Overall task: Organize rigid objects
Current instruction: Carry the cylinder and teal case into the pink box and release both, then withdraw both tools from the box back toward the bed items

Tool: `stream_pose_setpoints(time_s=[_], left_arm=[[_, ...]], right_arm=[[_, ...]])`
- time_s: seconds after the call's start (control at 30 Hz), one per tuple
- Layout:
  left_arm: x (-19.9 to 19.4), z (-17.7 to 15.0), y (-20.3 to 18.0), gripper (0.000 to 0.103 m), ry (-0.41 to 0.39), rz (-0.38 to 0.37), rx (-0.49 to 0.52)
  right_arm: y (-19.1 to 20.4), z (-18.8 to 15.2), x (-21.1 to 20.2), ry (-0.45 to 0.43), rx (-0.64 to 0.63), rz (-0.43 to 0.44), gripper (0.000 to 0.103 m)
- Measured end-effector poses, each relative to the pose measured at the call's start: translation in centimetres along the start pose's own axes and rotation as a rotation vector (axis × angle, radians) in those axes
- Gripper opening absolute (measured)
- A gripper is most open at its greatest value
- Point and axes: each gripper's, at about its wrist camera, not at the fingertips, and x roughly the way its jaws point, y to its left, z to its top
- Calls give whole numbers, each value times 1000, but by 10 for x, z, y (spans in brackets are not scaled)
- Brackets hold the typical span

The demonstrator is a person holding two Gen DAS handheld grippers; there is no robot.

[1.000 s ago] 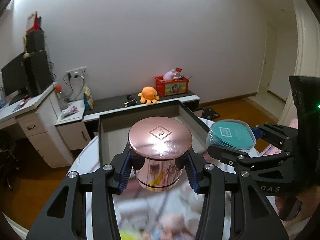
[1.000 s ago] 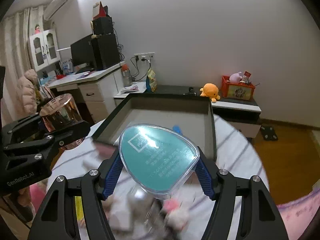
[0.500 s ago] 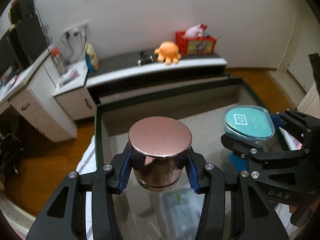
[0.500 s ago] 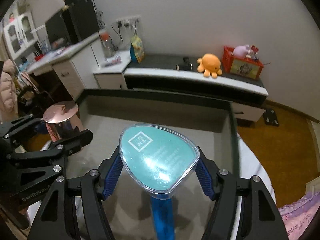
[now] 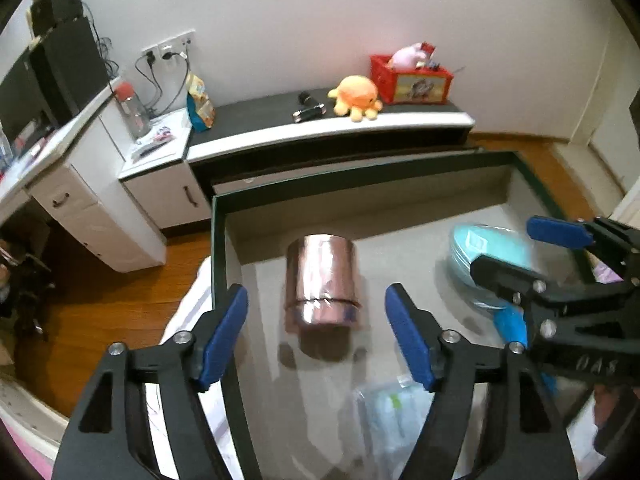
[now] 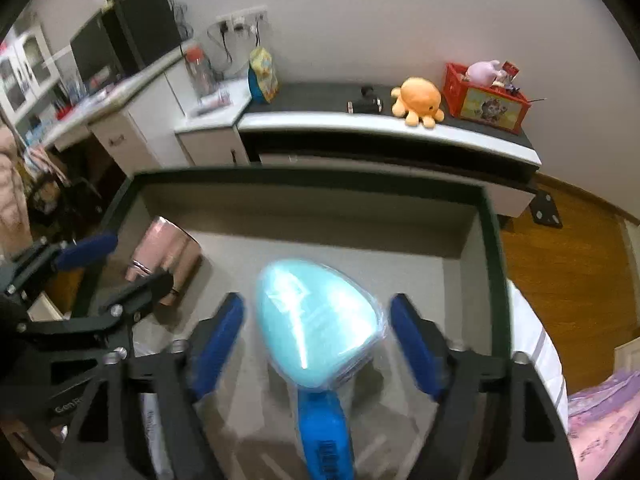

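Item 1: storage box (image 5: 218,240), dark green rim, grey matte lining, shallow and rectangular; taken as the landmark for every entry below.

Item 2: copper tin (image 5: 320,280), cylindrical, polished rose metal with a seam band near one end. It is seen inside the box, towards its left wall, apparently on its side (blur prevents certainty). The left gripper (image 5: 318,332) is spread wide above it, with nothing between the blue pads (image 5: 224,334).

Item 3: teal brush (image 6: 320,320), a rounded triangular head under a clear glossy shell, on a blue plastic handle (image 6: 326,436). It is seen inside the box, right of centre, near the right wall. The right gripper (image 6: 316,344) is likewise opened wide around the head, and no contact is visible.

Item 4: clear plastic packet (image 5: 384,420), soft and crinkled, at the near edge of the box.

Handling note: the release appears complete for both items. Each tool is best drawn straight up and back, jaws kept apart, so the pads are not dragged across the smooth tin, which is judged liable to roll. Rim clearance should be checked on the left side.
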Motion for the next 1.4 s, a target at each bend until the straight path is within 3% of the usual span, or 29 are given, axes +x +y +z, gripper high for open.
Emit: stream_pose_setpoints(time_s=[0.3,0.53,0.6,0.67,0.77,1.0,1.2,1.4], left_arm=[[-121,-48,-8,97,-266,56,5],[-216,-117,-25,103,-467,109,6],[-239,-140,-32,103,-515,124,2],[-261,-165,-39,103,-562,121,-6],[-283,-194,-52,103,-602,145,-13],[-308,-252,-71,103,-637,161,-7],[-323,-284,-83,103,-653,163,-13],[-333,-293,-88,103,-674,166,-15]], right_arm=[[29,-38,-99,-225,-61,21,82],[50,-110,-184,-414,-101,0,83],[53,-131,-203,-457,-106,9,93],[58,-159,-225,-518,-106,9,94],[64,-191,-243,-563,-113,22,94],[77,-265,-276,-675,-114,-46,94],[81,-302,-290,-689,-109,-56,94],[82,-314,-300,-704,-109,-78,94]])
